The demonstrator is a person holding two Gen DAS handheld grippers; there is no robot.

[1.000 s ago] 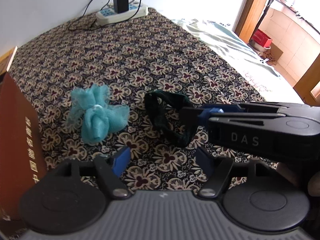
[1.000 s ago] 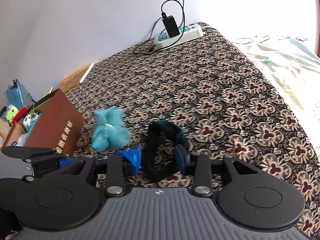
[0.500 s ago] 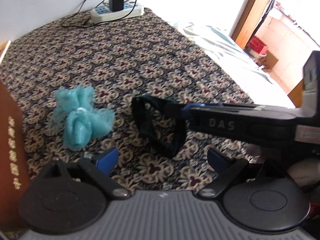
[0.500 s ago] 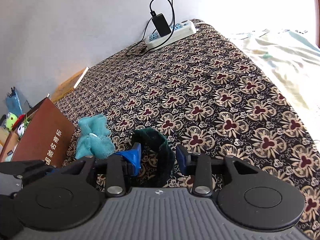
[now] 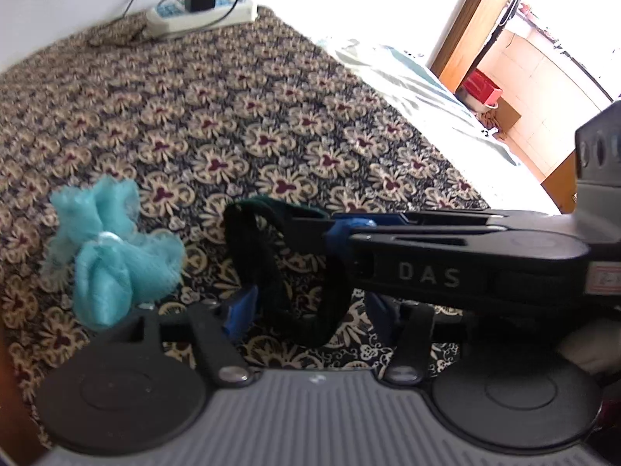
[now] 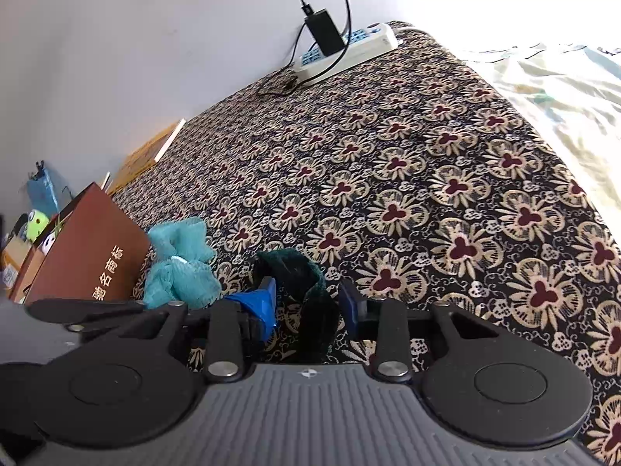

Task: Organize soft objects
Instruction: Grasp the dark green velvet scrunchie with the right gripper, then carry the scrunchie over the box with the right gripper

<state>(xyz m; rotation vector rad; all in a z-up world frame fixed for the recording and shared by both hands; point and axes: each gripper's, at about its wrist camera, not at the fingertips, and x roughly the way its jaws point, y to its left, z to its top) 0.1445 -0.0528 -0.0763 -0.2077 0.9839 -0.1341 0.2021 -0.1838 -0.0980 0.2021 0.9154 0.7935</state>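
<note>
A dark green fabric band [image 5: 248, 256] stands as a loop on the patterned cloth. Its near part sits between the fingers of my left gripper [image 5: 310, 312], whose jaws are closing; the pads do not press it. My right gripper [image 5: 330, 229] reaches in from the right across the band's top. In the right wrist view the band [image 6: 306, 272] runs between the pads of the right gripper [image 6: 308, 305], jaws closing, with a sliver of cloth showing beside one pad. A teal mesh scrunchie [image 5: 112, 260] [image 6: 178, 268] lies just left of the band, untouched.
A brown box with gold lettering [image 6: 85, 264] stands left of the scrunchie, with toys and small items behind it. A white power strip with a black charger [image 5: 202, 7] lies at the far edge by the wall. A pale bedsheet [image 6: 562, 89] lies to the right.
Both grippers came forward and down onto the green band. The left jaws widened, then narrowed around its near part. The right jaws narrowed a little.
</note>
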